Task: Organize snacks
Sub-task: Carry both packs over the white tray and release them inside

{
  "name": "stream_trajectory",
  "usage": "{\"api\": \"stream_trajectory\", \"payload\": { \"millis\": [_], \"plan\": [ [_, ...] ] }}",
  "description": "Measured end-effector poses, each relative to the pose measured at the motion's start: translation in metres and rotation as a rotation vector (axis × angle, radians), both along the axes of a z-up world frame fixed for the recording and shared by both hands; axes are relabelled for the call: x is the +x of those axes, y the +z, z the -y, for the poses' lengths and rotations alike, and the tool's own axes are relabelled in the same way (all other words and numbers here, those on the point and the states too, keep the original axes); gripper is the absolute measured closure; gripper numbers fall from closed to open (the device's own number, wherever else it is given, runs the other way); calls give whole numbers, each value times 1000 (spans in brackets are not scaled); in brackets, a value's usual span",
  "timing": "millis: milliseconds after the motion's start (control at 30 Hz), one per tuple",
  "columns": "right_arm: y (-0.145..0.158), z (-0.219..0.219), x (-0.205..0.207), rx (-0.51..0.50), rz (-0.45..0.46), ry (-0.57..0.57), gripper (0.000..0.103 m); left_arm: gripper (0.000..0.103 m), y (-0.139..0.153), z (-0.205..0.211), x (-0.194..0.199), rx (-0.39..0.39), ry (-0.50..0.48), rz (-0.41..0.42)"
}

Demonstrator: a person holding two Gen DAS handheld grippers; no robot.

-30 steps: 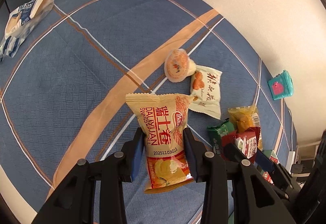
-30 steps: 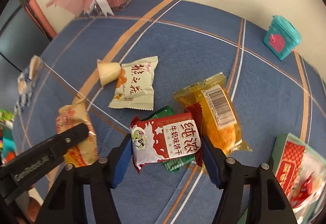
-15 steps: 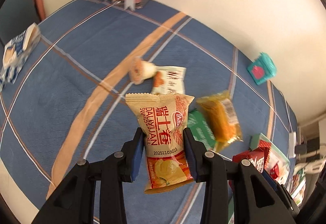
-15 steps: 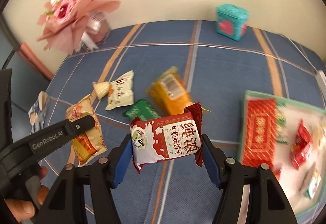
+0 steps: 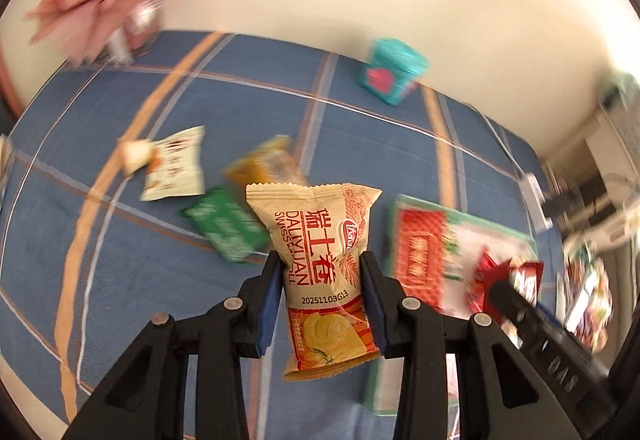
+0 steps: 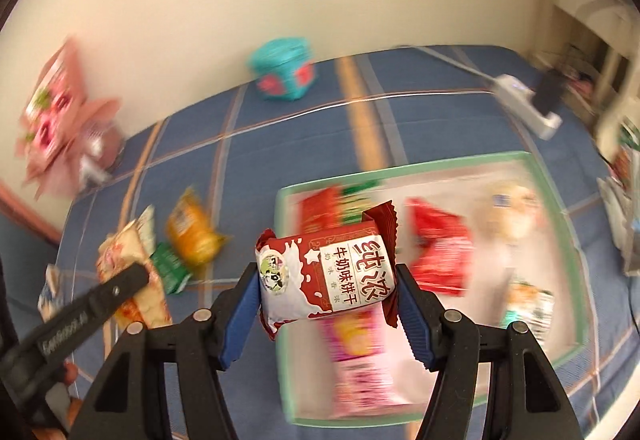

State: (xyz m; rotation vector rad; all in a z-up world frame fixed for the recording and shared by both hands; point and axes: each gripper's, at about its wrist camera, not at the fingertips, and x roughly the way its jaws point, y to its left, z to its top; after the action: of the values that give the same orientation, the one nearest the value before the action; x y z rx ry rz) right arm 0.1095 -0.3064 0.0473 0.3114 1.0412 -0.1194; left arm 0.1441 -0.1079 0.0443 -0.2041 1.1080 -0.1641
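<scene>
We are carrying two snacks at once, both lifted clear of the blue plaid tabletop [image 5: 248,112]. Our left gripper [image 5: 322,300] is pinching the tan-and-red foil Swiss-roll packet [image 5: 320,264] upright across its narrow middle, jaws pressed narrow against both sides — a grip that is leaving the sealed ends free. Our right gripper [image 6: 327,298] is clamping the dark red milk-biscuit wrapper [image 6: 326,280] lengthwise, its crimped ends sticking out past the jaws.

The shallow green-rimmed plastic tray [image 6: 576,240] is sitting near the tabletop's right edge, already holding several packets, so it looks like the collection point. In the right wrist view the biscuit wrapper is hanging over the tray's left rim, so we judge it is close to release. The Swiss-roll packet is hovering short of the tray.

Loose on the cloth towards the left, the white flat sachet [image 5: 174,164], the orange cake packet [image 5: 266,164] and the green wrapper [image 5: 226,226] are waiting — probably next. The teal tin box [image 5: 390,70] is standing at the far edge, near the wall.
</scene>
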Motion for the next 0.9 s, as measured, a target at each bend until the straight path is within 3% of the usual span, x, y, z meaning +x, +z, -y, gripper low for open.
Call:
{"api": "stream_trajectory", "payload": {
  "millis": [333, 567, 900],
  "plan": [
    [12, 99, -30, -1, 20, -216, 35, 63, 8, 110, -25, 48, -270, 39],
    [11, 129, -39, 22, 18, -272, 35, 63, 2, 140, -30, 74, -329, 45],
    [4, 123, -37, 41, -20, -260, 35, 63, -12, 148, -21, 86, -326, 19]
  ]
}}
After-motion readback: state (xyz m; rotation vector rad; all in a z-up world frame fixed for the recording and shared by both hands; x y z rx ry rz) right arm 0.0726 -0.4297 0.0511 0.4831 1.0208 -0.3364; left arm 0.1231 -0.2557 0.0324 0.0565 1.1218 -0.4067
